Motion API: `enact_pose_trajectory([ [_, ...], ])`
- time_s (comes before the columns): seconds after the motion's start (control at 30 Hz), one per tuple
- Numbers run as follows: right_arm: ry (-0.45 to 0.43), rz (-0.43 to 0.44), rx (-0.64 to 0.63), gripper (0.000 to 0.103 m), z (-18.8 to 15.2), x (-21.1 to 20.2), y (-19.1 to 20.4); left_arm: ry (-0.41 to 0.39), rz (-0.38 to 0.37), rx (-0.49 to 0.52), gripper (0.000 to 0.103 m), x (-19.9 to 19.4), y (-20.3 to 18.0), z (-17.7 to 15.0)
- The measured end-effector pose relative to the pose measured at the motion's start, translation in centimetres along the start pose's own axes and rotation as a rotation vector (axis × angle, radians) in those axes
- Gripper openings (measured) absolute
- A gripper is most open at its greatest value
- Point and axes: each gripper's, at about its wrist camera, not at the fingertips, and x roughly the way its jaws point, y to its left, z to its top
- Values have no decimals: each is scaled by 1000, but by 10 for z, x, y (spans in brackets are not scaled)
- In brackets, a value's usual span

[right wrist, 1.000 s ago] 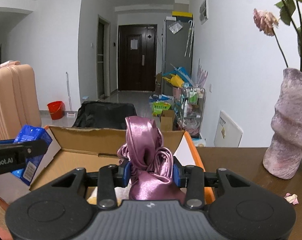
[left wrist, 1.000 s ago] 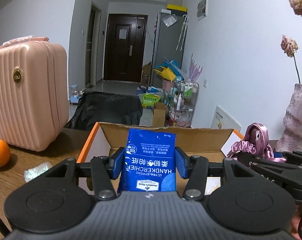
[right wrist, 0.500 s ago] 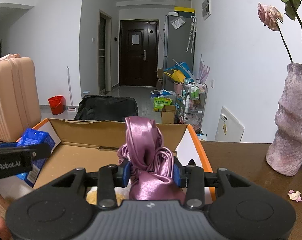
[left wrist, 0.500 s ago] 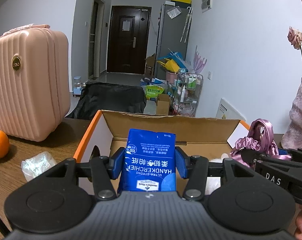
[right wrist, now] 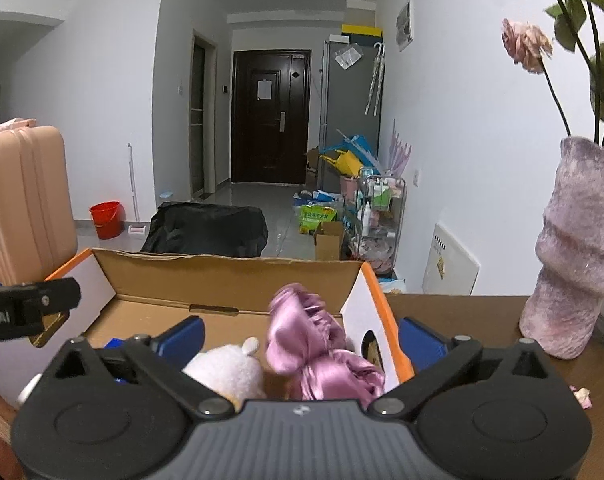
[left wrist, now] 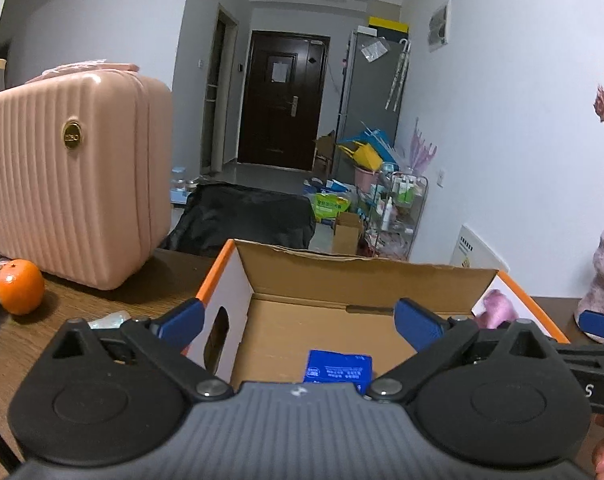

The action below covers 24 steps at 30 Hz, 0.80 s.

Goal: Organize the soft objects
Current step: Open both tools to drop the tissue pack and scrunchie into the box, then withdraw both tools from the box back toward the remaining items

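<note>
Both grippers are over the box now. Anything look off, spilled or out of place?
Nothing serious. The blue tissue pack, purple satin cloth and white plush toy lie inside the cardboard box. Only oddities: a torn far flap edge, and fallen petals on the table by the vase.

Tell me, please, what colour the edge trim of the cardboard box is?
Orange, along the top edges of the cardboard box; the left wrist view shows it best.

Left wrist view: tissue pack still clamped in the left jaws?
No. The blue tissue pack lies on the floor of the cardboard box, and the left gripper has its jaws opening, with nothing between them.
</note>
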Motion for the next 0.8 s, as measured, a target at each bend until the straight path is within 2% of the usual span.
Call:
enact_pose_trajectory([
  [0.4, -7, 0, -17, 103, 1, -6, 2, -6, -5, -17, 103, -2, 4, 1],
  [0.8, -40, -15, -55, 103, -2, -34, 5, -29, -19, -14, 103, -20, 6, -3],
])
